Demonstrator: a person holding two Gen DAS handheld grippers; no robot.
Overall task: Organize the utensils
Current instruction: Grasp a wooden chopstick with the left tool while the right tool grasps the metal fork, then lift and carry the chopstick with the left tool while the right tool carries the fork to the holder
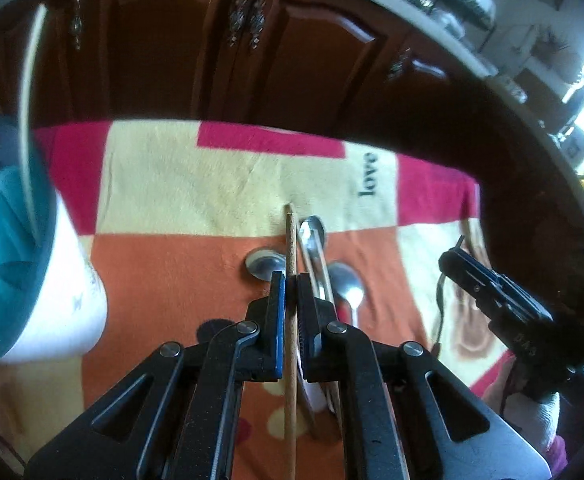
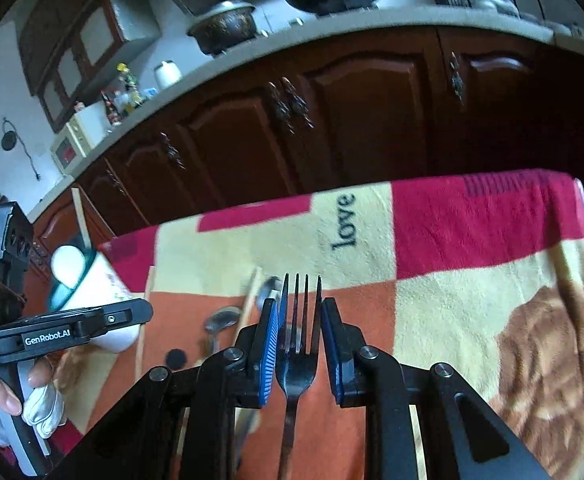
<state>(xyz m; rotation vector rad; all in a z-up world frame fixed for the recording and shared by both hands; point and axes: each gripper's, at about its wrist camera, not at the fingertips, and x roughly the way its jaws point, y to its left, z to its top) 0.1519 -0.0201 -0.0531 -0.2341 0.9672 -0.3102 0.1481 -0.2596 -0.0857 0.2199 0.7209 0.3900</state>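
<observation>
The left gripper (image 1: 291, 280) pinches a chopstick (image 1: 291, 340); the right gripper (image 2: 300, 308) clamps a fork (image 2: 297, 364). The thin chopstick may swivel or slip onto the spoons (image 1: 350, 286) below.

Plush, matt cloth (image 1: 180, 264) lies under shiny metal spoons (image 1: 350, 286), a matt wooden chopstick (image 1: 291, 280) and a glossy metal fork (image 2: 298, 344); behind, polished wood cabinets (image 1: 196, 52).

My left gripper (image 1: 291, 280) points steeply down, jaws nearly together, pinching a thin stick. My right gripper (image 2: 300, 312) tilts down less, blue pads (image 2: 267, 344) pressing something flat, I think. A gloved hand (image 2: 12, 400) grips the left handle.
</observation>
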